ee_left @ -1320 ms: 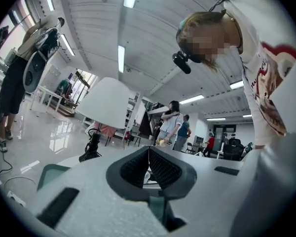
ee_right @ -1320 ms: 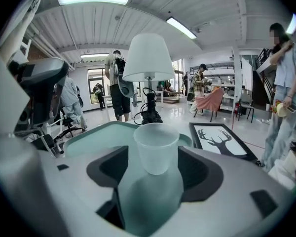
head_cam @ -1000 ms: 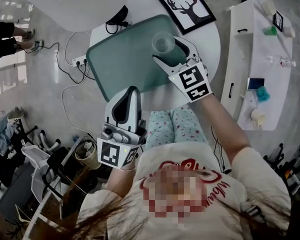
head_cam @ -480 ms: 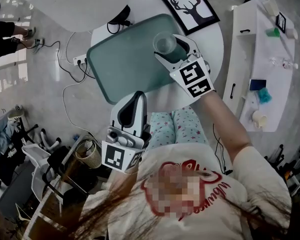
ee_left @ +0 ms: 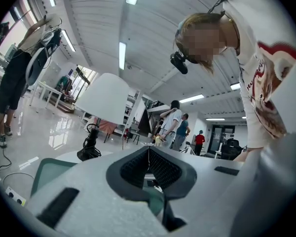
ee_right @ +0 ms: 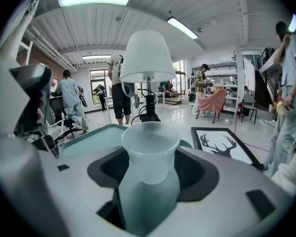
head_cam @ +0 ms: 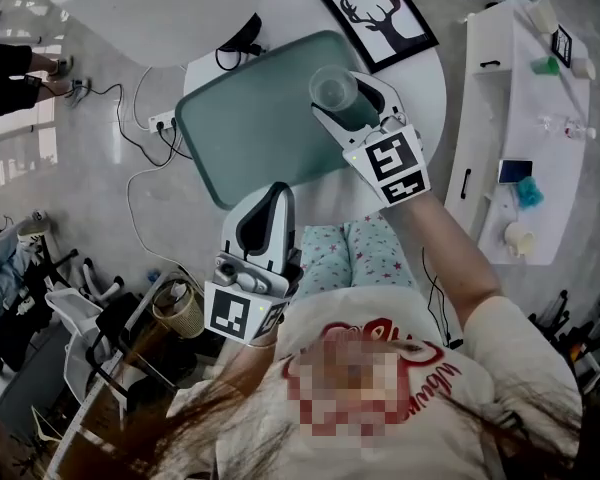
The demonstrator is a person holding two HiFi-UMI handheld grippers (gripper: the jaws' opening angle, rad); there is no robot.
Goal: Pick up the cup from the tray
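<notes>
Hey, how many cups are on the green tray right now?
1. The cup stands near the tray's far right corner, between the right gripper's closing jaws. Nothing else shows on the tray.

We see a frosted translucent plastic cup (head_cam: 332, 88), a teal-green rectangular plastic tray (head_cam: 250, 128), and a plain white round table (head_cam: 425, 78).

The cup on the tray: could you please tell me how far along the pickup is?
Done: the right gripper is at the cup, which stands between its jaws. In hand: those jaws are closing on it, with no firm grip evident yet. Left: lifting the cup off the tray. The left gripper hangs shut, off the tray.
</notes>
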